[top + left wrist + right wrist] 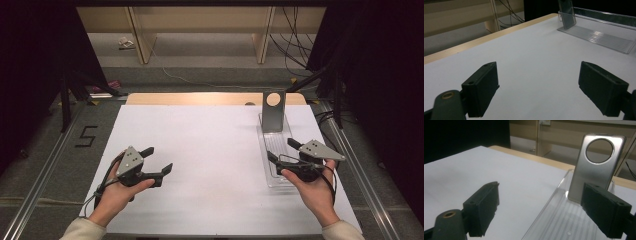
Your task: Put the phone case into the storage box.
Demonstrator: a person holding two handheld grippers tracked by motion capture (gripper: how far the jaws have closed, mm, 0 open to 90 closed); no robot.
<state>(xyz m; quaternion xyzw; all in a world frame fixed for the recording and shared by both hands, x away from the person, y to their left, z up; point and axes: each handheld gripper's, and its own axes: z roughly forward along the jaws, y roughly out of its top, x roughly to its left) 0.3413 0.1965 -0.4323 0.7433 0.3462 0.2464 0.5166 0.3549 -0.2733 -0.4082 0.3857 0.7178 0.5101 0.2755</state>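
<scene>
High view: silver phone case (273,111) stands upright at far end of clear tray (276,175), likely propped for easy grab. Right gripper (283,151) over tray's near end, jaws wide, empty, aimed at case. Left gripper (157,160) well left of tray, wide, idle.

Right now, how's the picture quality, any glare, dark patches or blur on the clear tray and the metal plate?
High view: surroundings dark, white table evenly lit, clear tray faint. Left gripper view: light streaks glare on the tray's ribs; near jaws soft. Right gripper view: metal plate sharp with a mild sheen, left background black, the jaws blurred.
</scene>
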